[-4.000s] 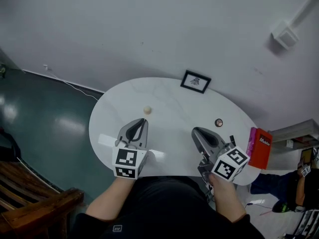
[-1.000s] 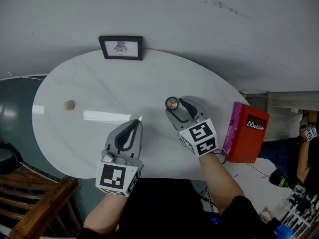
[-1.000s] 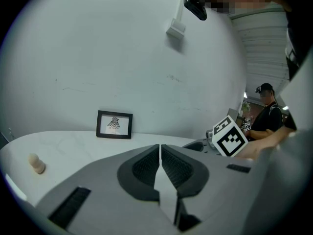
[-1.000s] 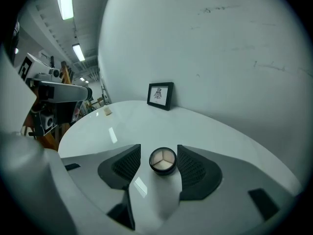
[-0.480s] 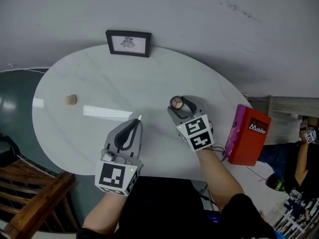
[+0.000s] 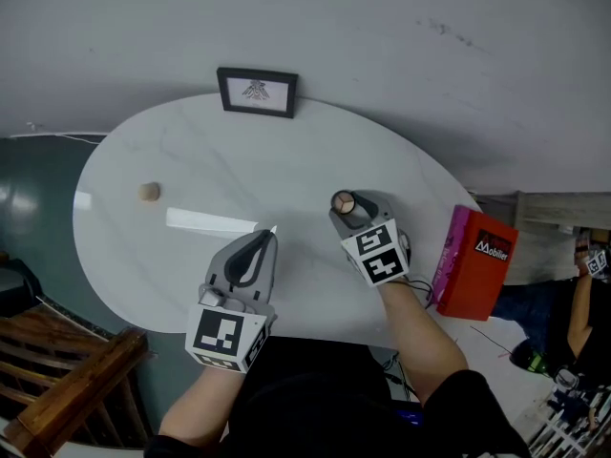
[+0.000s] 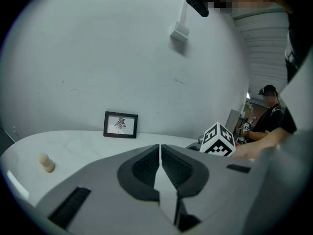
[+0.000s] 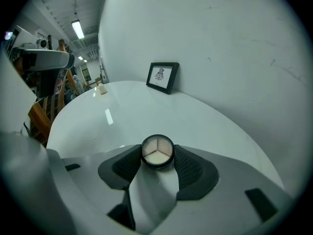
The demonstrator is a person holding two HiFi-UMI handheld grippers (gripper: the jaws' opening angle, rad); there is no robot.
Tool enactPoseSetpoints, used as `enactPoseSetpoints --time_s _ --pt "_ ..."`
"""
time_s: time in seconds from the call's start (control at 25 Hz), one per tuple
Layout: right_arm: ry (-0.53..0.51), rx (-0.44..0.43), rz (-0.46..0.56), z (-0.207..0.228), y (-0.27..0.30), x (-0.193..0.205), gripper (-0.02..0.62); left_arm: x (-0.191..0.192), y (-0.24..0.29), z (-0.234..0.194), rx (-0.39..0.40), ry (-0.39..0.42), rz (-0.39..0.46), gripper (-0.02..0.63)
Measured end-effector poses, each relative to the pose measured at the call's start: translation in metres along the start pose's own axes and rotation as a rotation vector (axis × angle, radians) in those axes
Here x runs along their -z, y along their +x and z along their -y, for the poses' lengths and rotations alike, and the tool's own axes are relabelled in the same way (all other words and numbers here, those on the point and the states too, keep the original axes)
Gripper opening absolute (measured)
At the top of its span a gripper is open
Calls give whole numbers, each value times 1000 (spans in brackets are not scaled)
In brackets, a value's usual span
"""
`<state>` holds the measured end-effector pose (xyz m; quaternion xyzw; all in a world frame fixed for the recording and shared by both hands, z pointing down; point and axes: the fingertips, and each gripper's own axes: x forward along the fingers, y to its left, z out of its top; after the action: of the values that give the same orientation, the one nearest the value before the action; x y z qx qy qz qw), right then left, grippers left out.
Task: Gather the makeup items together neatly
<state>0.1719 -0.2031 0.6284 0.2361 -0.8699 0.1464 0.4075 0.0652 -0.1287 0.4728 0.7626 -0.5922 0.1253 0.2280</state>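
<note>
A small round compact (image 6: 342,202) with a black rim and pale pans is clamped at its sides by my right gripper (image 6: 345,208), just above the white oval table (image 6: 239,160). The right gripper view shows the compact (image 8: 157,151) face-on at the tips of the right gripper (image 8: 157,153). A beige makeup sponge (image 6: 148,192) stands alone at the table's left end, and it appears in the left gripper view as well, sponge (image 7: 46,162). My left gripper (image 6: 268,234) hovers near the table's front with its jaws shut together and nothing between them, left gripper (image 7: 160,149).
A black picture frame (image 6: 257,92) stands at the table's far edge against the wall. A red box (image 6: 474,265) stands upright off the table's right end. A wooden chair (image 6: 57,389) is at the lower left. A person is at the far right.
My right gripper has reached the compact, which lay on the table four seconds ago, and closed on it. The left gripper has stayed shut near the front.
</note>
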Motion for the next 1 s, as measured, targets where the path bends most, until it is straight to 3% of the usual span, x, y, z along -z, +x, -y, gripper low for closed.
enactPoseSetpoints --time_s 0.48,1.0 --pt "27 33 170 20 -86 -44 218 -37 -32 10 -51 49 59 23" --pt "12 -19 239 -32 -110 -82 216 -48 -74 -13 -79 96 95 23"
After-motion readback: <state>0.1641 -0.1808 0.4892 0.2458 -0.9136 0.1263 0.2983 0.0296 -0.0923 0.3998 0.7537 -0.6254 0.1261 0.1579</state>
